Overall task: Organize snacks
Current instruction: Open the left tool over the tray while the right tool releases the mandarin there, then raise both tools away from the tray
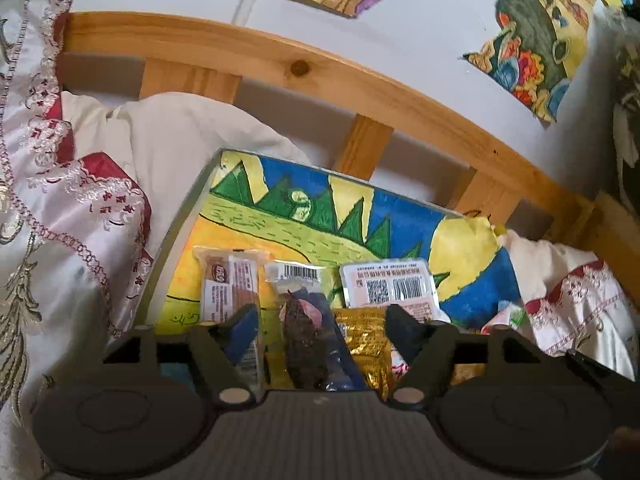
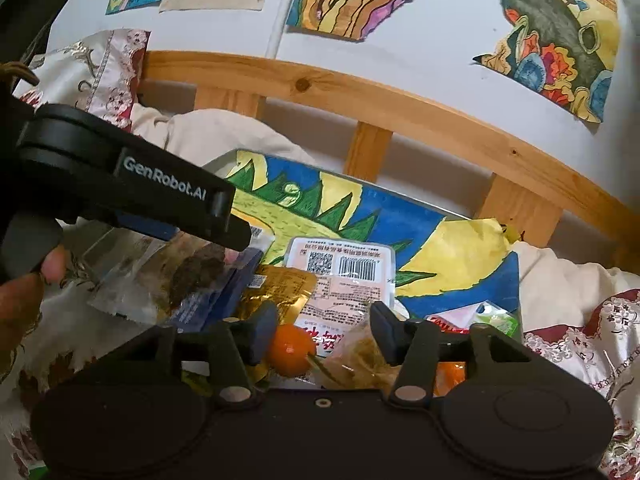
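A: What is seen nearest?

B: The left gripper (image 1: 320, 320), jaws apart; a dark snack packet (image 1: 308, 336) lies between them unpinched, on the painted board (image 1: 280, 216).

A: And the right gripper (image 2: 324, 332)?

B: Also parted, with an orange ball (image 2: 290, 350) between its fingers. Snacks are heaped on the board's near edge, presumably for sorting

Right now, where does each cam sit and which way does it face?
Left wrist: on the left gripper, looking forward and down at snack packets on the painted board; its own fingers show, open around the dark packet.
Right wrist: on the right gripper, same direction; own fingers, the left gripper and a hand show.
Shared: board, barcode packet, gold packet, wooden bed rail.
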A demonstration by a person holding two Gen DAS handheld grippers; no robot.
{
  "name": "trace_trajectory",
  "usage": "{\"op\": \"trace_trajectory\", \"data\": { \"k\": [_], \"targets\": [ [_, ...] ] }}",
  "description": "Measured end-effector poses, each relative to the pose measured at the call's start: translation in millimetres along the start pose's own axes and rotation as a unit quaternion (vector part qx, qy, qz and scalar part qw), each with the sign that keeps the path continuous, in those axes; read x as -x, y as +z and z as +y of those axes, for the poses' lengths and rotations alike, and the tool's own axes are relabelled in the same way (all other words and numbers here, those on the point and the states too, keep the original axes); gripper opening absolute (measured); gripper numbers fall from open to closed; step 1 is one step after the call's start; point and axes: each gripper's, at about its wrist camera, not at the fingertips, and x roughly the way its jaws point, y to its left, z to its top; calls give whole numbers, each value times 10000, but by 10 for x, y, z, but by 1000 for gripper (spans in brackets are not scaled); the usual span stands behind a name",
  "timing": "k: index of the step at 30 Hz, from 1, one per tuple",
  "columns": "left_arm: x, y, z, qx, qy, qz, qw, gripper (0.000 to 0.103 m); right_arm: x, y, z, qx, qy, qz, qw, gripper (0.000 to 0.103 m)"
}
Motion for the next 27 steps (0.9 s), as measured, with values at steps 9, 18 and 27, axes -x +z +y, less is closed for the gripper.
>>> {"op": "trace_trajectory", "data": {
  "k": [9, 18, 27],
  "targets": [
    [334, 63, -12, 251, 90, -416, 9988, 101, 264, 115, -157, -446, -26, -292, 9986, 83],
    [860, 11, 14, 404, 637, -800, 9939, 102, 782, 209, -349, -874, -111, -765, 9932, 97],
    [1545, -242, -65, 193, 993, -1121, 9885, 102, 1367, 140, -517, -1694, -275, -1004, 9800, 102]
  ]
}}
